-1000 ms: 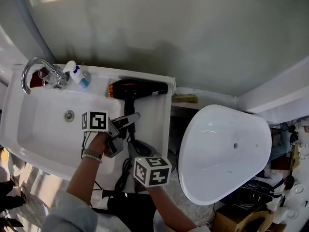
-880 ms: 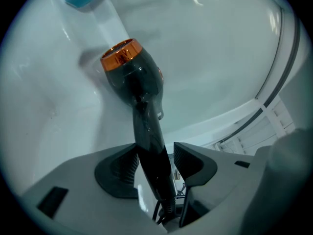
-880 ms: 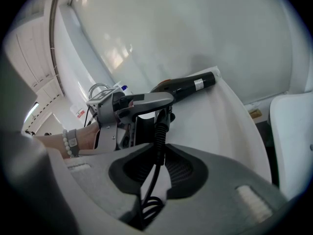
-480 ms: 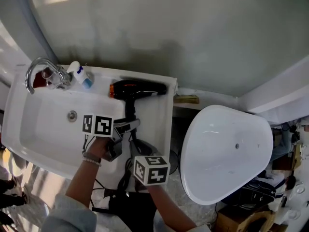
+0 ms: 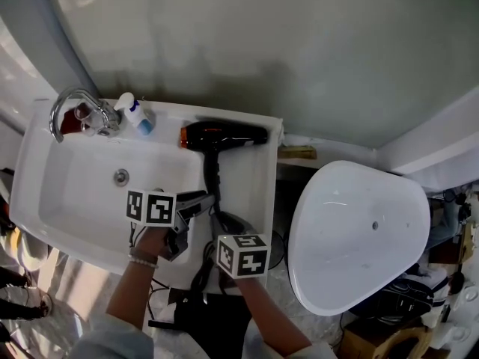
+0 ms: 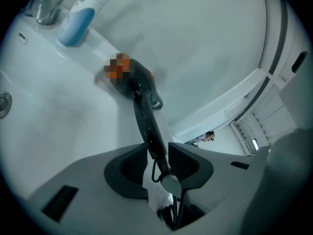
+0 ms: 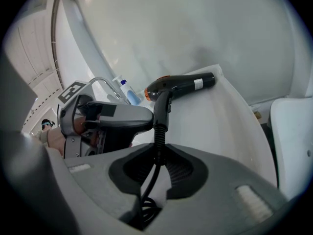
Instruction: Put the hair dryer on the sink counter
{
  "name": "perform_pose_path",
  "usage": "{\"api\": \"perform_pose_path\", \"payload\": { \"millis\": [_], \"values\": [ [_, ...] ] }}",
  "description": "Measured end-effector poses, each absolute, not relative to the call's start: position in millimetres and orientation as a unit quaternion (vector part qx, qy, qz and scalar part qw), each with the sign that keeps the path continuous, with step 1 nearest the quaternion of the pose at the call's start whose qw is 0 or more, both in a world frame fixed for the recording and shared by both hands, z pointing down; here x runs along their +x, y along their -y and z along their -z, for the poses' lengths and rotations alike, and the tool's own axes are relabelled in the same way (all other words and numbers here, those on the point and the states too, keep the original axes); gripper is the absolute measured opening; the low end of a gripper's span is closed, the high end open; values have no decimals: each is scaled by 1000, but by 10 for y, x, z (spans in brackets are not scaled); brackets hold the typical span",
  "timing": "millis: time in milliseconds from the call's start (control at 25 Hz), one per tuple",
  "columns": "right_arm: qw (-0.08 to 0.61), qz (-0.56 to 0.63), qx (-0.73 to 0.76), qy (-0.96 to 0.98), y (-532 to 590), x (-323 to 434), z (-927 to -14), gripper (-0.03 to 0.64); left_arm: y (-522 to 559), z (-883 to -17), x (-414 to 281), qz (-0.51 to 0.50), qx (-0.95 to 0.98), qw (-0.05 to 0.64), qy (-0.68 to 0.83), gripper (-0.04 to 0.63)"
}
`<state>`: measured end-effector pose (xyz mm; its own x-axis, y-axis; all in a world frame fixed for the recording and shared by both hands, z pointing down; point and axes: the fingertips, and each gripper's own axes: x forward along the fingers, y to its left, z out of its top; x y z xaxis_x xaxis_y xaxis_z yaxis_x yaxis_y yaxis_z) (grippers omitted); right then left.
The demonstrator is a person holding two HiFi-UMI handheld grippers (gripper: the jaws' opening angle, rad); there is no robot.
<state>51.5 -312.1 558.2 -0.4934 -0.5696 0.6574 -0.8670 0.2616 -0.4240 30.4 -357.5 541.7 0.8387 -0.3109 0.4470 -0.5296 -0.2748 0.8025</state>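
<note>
Black hair dryer on white counter; left fingers closing on handle, right fingers pinching ribbed cord.

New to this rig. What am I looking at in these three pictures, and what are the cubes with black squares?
There is no robot here. A person holds a two-jaw gripper in each hand, and the marker cubes are part of those grippers. The head view looks steeply down from the person's head. The other two views come from cameras riding on each gripper, looking along its jaws. Below is a white sink counter with a faucet, a blue-and-white bottle and a black hair dryer lying on it. The left gripper is closing its jaws on the lower end of the dryer's handle. The right gripper is shut on the cord just below the handle.
</note>
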Motion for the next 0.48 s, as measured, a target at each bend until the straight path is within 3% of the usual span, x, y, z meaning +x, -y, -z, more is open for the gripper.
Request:
{"api": "perform_pose_path", "payload": {
  "millis": [160,480],
  "values": [
    [221,-378,461,772,3110,514,-5668,64,3504,-5391,179,-103,797,517,295,14],
    [234,-385,467,761,3084,551,-5800,83,3432,-5272,-38,-71,801,492,335,5]
  ]
}}
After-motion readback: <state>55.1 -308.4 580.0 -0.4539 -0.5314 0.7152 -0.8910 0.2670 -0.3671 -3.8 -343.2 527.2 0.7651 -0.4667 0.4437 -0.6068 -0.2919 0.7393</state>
